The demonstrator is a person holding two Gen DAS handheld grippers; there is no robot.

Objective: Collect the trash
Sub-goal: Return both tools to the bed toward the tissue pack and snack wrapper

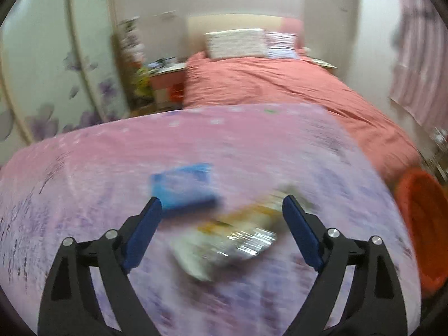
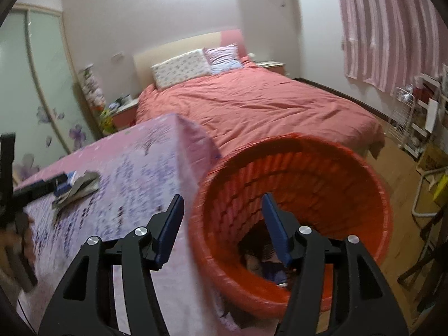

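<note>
While our left gripper (image 1: 222, 205) gapes wide, we see a crumpled, shiny yellow-and-clear wrapper (image 1: 229, 240) between its fingers. At its 11 o'clock lies a blue packet (image 1: 183, 186). Our right gripper (image 2: 222, 205) is spread empty.

Black left claw (image 1: 221, 200) and right claw (image 2: 222, 197), blue pads, silver screws.

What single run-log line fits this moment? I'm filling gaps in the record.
left gripper: open, over crinkled yellow-and-clear plastic wrapper | blue packet: on table | right gripper: open, empty, at woven orange basket

Left gripper (image 1: 222, 203) jaws spread wide over a blurred wrapper (image 1: 226, 240); blue packet (image 1: 183, 186) just beyond — both on the tablecloth (image 1: 112, 151).
</note>
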